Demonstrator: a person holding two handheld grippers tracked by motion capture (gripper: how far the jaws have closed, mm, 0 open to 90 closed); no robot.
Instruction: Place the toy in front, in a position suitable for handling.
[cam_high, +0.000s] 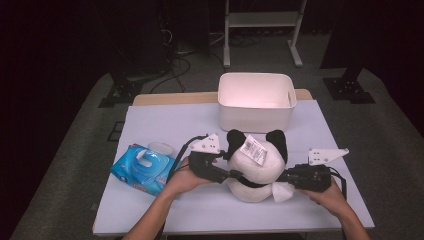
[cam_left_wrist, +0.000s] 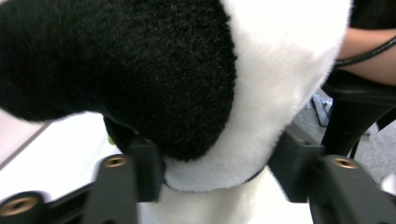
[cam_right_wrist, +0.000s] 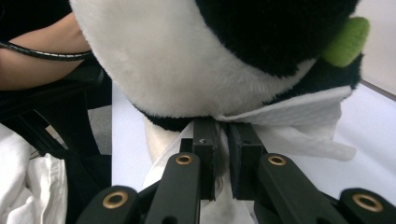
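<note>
The panda plush (cam_high: 255, 167) sits on the counter (cam_high: 165, 207) as the reference point. The right tool (cam_high: 282, 177), at its right flank, is pinched narrow on a white wipe (cam_right_wrist: 299, 123) pressed against the fur. The left tool (cam_high: 235, 175), at its left, clamps the plush's side. Wiping appears underway, unfinished. Wipe pack (cam_high: 142, 167) lies left; white bin (cam_high: 255, 102) stands beyond.

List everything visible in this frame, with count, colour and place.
panda plush: 1, black and white, front centre of table, tag on top
wipe: 1, white, at the plush's right side
wipes pack: 1, blue, left of plush
bin: 1, white, behind plush
table: 1, white top
stand: 1, white, on the floor behind
left gripper: black, pads pressing the plush
right gripper: black, shut on the wipe
</note>
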